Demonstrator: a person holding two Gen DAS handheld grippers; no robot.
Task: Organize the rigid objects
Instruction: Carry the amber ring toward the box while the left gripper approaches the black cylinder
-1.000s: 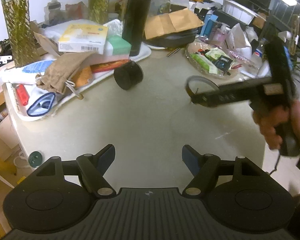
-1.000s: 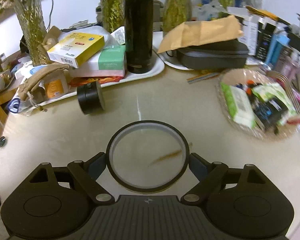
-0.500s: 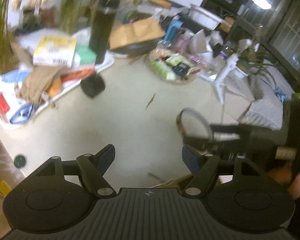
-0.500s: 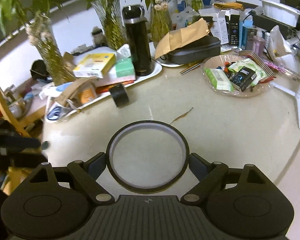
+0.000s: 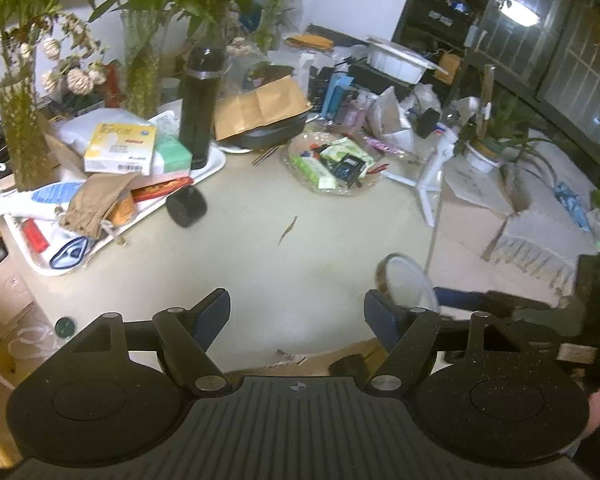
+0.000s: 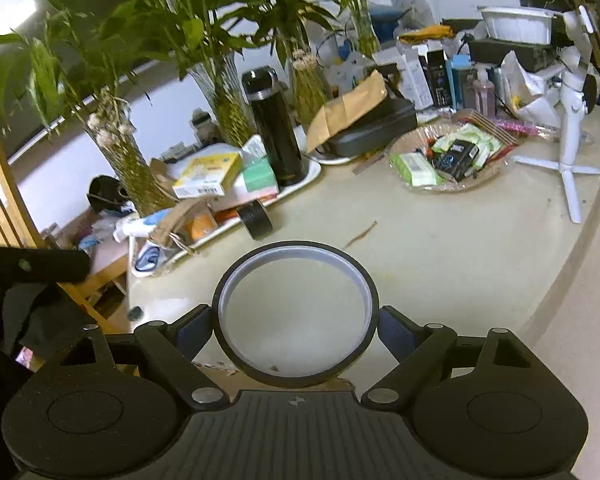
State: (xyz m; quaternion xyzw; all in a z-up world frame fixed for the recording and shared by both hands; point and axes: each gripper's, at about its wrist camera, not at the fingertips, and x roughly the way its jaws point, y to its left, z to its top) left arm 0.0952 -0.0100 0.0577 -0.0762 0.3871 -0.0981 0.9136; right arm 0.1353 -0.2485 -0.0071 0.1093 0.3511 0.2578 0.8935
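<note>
Cluttered room w/ plants along the wall; pale round worktop [image 6: 440, 264] fills most of both views, its middle bare, stuff packed along the far and left edges.

Biggest item on it: white tray [image 6: 312, 170] at far left, loaded w/ boxes, a cloth pouch and a tall black flask [image 6: 274, 128] standing upright. Right of that, a clear dish [image 6: 496, 174] of packets. Small black drum [image 6: 256, 218] lies on its side just off the tray's near rim, touching the worktop, axis roughly level.

Right tool [image 6: 296, 322] is clamped on a ring lid [image 6: 296, 314]: black rim, clear centre, pads pressing on its left and right sides. Lid is flat-ish, face toward the camera, held in the air over the worktop's near edge. In the left view it shows edge-on at right, lid [image 5: 406, 282].

Left tool [image 5: 296, 316] has its fingers apart, nothing between them, hanging above the near edge too.

Key relation: tray and drum lie ahead and to the left of the held lid, well apart from it. If the lid belongs w/ the drum or on the tray, my guess is the right hand must carry it fwd-left. Left tool is free and looks closer to the tray side, so it could steady the drum. Can't tell if lid fits the drum.
</note>
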